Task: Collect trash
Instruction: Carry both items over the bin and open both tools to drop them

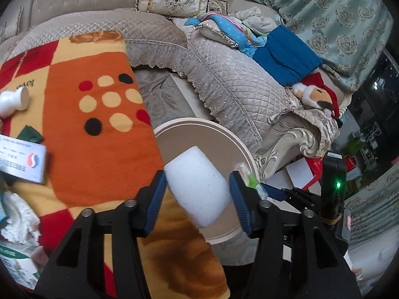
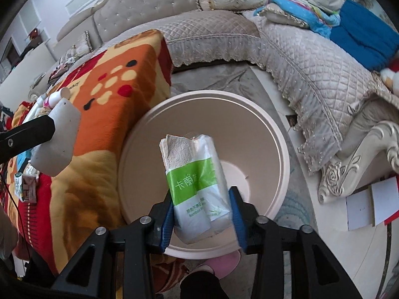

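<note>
A white foam piece (image 1: 197, 186) sits tilted between the blue pads of my left gripper (image 1: 197, 182), above the near rim of a round beige bin (image 1: 199, 124). The jaws stand slightly wider than the piece, so the pads do not press on it. In the right wrist view a green and white tissue pack (image 2: 197, 186) stands between the pads of my right gripper (image 2: 202, 196), straight over the bin (image 2: 271, 137). These jaws are also loose around the pack. The foam piece (image 2: 57, 144) shows again at the left of that view, by the table edge.
An orange and red blanket (image 1: 99, 149) covers the table, with a small white bottle (image 1: 15, 99), a card box (image 1: 22, 159) and crumpled tissue (image 1: 17, 214) on it. The bin stands on the floor between table and quilted sofa (image 1: 237, 87). A pink slipper (image 2: 224, 261) is beneath the bin.
</note>
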Demonstrator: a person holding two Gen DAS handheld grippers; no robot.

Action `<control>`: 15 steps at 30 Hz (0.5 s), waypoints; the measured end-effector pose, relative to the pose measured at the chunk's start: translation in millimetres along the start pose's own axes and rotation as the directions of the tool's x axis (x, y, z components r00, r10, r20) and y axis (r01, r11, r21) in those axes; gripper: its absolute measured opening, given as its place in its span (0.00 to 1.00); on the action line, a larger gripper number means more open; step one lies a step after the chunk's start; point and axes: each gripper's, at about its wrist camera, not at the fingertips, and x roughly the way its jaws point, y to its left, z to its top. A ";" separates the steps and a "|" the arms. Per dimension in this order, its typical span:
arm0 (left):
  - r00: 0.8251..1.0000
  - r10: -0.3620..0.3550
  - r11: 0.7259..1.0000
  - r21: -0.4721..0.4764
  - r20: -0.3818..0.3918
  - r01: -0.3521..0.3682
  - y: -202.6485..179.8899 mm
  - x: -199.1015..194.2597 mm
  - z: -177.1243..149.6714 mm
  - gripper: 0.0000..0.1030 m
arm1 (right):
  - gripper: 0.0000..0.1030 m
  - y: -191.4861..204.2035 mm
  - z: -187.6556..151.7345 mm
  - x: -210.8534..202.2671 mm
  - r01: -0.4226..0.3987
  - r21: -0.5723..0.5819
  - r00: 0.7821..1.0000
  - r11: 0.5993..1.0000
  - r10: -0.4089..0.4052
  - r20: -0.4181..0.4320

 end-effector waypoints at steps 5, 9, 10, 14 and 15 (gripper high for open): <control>1.000 -0.009 1.000 -0.014 0.006 0.009 3.0 2.0 -1.3 0.66 | 0.49 -9.8 -1.1 6.6 -0.004 0.049 1.000 0.999 0.004 -0.001; 1.000 -0.009 1.000 -0.020 0.004 0.009 5.2 0.1 -1.9 0.66 | 0.52 -6.9 -3.1 9.1 -0.002 0.038 1.000 0.999 0.003 -0.011; 1.000 -0.008 1.000 -0.019 0.003 0.008 5.2 -0.7 -2.5 0.66 | 0.53 -6.9 -3.8 9.3 -0.002 0.036 1.000 0.999 0.003 -0.012; 1.000 0.008 1.000 -0.011 0.003 -0.008 5.3 -3.4 -5.1 0.66 | 0.53 -5.8 -4.8 7.8 -0.008 0.037 1.000 0.999 0.009 -0.011; 1.000 0.010 1.000 -0.008 0.003 -0.010 5.5 -4.6 -5.9 0.66 | 0.53 -5.2 -4.9 6.8 -0.008 0.036 1.000 0.999 0.009 -0.009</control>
